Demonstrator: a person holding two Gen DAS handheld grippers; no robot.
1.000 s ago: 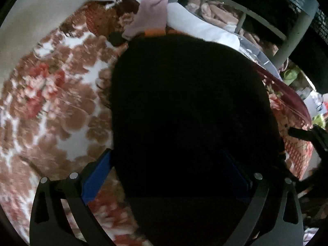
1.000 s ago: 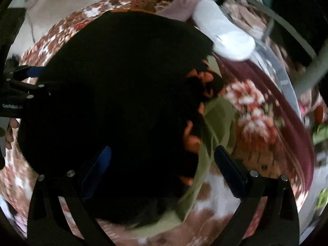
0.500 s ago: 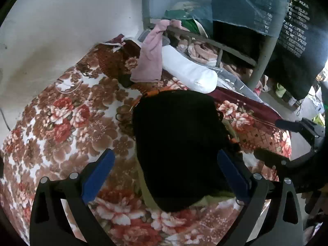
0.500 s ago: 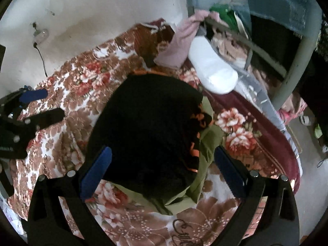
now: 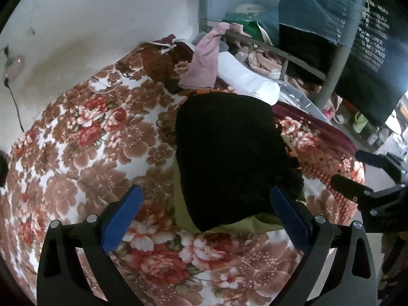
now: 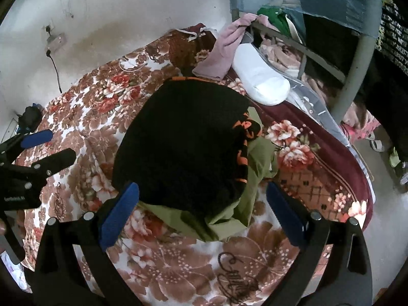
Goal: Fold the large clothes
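My left tongs [image 5: 204,219] and right tongs [image 6: 201,213] are matt black plastic with smooth blue pads [image 5: 122,219] and small shiny metal screws. Under them, the folded black garment [image 6: 183,142] looks like soft, dull knit cloth with orange trim, lying on a smoother olive-green cloth piece [image 6: 229,216]. The floral red-and-brown bed blanket [image 5: 84,140] is plush, slightly fuzzy fabric. The grey bed frame tube [image 6: 357,74] is painted metal, the wall [image 5: 89,20] matt, stained plaster.

I see a stained white wall [image 5: 89,25] behind the bed. A floral blanket [image 5: 76,153] covers it. A grey metal frame [image 6: 354,71] stands beside me.
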